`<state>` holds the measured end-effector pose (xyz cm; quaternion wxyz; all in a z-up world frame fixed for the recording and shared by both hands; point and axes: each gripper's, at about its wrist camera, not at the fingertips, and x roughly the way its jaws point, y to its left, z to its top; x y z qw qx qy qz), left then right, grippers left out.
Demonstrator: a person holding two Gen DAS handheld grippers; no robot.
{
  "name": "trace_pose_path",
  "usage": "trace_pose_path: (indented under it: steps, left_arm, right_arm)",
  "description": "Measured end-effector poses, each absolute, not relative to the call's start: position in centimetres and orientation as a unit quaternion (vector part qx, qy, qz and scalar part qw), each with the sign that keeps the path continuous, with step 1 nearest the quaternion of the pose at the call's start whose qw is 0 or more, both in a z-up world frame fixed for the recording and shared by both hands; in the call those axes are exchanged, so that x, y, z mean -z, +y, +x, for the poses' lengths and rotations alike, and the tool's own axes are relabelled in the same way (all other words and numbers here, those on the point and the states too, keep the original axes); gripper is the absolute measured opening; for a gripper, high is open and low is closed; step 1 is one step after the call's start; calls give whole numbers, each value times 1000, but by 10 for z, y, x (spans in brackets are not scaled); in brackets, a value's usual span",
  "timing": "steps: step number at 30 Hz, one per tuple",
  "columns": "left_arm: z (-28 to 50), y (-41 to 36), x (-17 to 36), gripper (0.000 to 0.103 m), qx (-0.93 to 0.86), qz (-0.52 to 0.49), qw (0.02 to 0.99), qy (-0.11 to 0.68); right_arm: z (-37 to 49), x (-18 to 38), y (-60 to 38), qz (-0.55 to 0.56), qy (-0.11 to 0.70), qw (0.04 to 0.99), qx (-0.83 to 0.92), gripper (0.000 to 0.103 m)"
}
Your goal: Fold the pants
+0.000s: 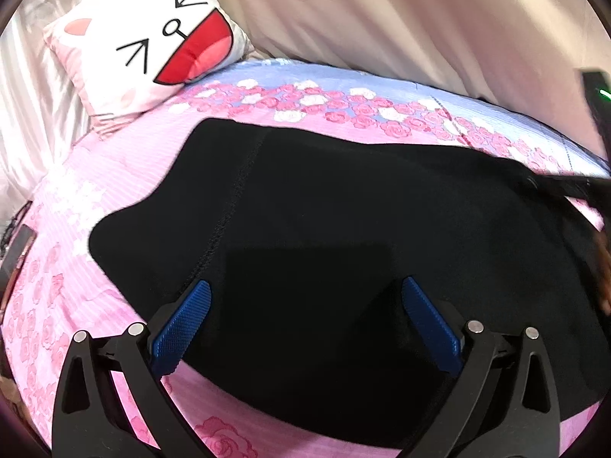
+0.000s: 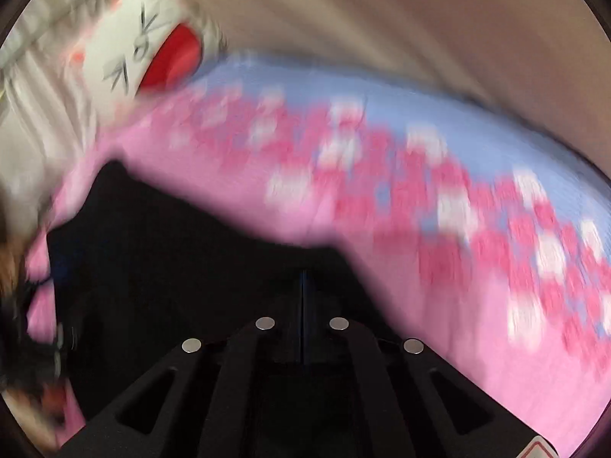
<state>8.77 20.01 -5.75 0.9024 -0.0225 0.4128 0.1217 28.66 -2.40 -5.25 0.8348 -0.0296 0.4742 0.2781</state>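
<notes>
On a bed (image 1: 95, 198) spread with a pink rose-print sheet, black pants (image 1: 343, 229) lie flat near a cat-face pillow (image 1: 152, 38). The left gripper (image 1: 305, 297) hangs over the cloth, blue pads (image 1: 183, 328) wide apart, gripping nothing. The right gripper (image 2: 303, 282), blurred, has its fingers pressed together at the pants' edge; whether cloth is pinched cannot be told.

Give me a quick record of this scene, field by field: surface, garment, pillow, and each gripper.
surface: bedsheet, pink with a rose print and a blue band at the far side
garment: black pants lying spread on the bedsheet
pillow: cat-face pillow at the far left corner
left gripper: open, blue fingers over the pants
right gripper: shut, at the pants' edge; view blurred, grip on cloth unclear
</notes>
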Motion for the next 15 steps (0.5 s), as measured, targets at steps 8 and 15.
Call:
trace_pose_path:
  steps: [8,15]
  left_arm:
    - [62,204,45,98,-160,-5,904,396]
    - [67,178,24,98,-137,-5,912,386]
  right_arm:
    - [231,2,-60,5,420,868,-266,2]
    - [208,38,-163,54,469,867,-156,0]
